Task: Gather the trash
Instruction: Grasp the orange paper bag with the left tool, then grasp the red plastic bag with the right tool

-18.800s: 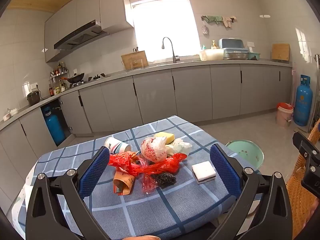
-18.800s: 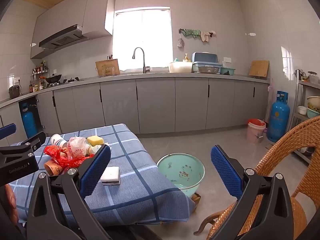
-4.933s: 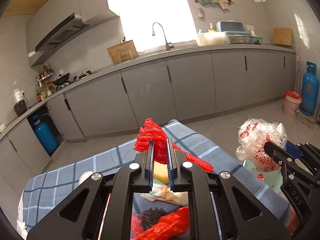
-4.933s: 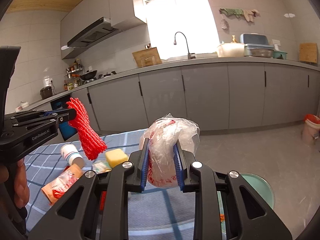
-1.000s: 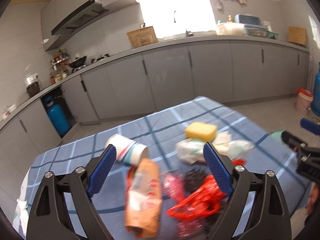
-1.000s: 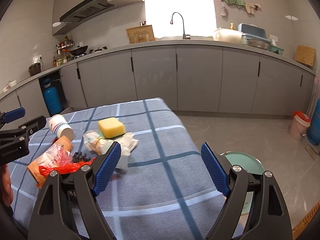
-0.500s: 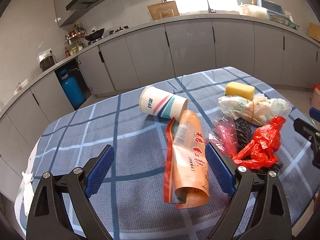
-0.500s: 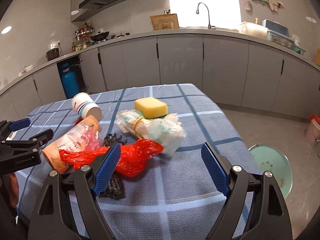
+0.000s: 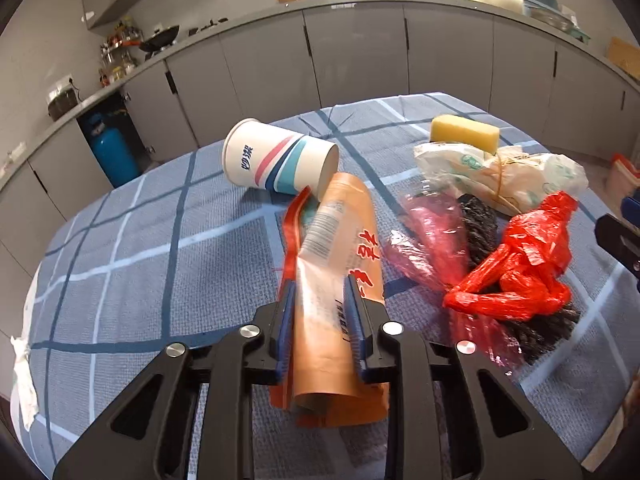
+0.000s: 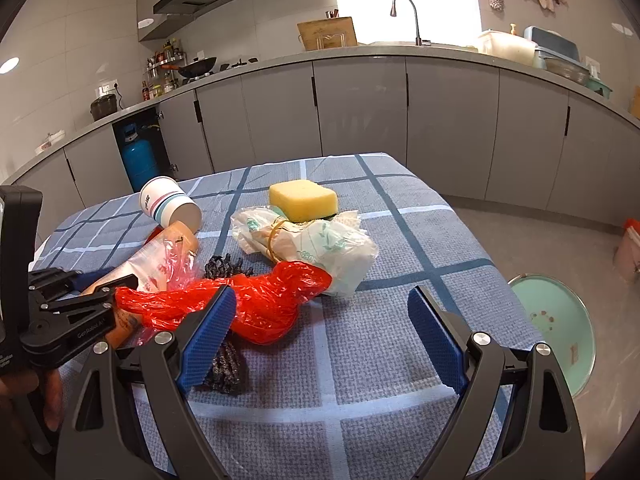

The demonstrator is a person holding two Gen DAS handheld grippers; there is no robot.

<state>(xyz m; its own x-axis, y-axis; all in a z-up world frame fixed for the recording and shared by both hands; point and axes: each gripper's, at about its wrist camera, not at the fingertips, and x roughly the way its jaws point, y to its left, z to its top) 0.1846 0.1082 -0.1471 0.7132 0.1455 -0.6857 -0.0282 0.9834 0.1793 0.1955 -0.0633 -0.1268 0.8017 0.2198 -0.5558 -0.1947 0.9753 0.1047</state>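
My left gripper is shut on an orange snack wrapper that lies on the blue checked tablecloth. A paper cup lies on its side just beyond it. To the right lie a red plastic bag, a pink film, a black scrubber, a white tied bag and a yellow sponge. My right gripper is open and empty, low over the table, its left finger by the red bag. The left gripper also shows in the right wrist view.
A green basin stands on the floor right of the table. Grey kitchen cabinets run along the back wall, with a blue gas cylinder in an open bay. The table edge drops off at the right.
My left gripper has closed from wide open onto the orange wrapper. My right gripper has come lower and nearer to the red bag and stays open.
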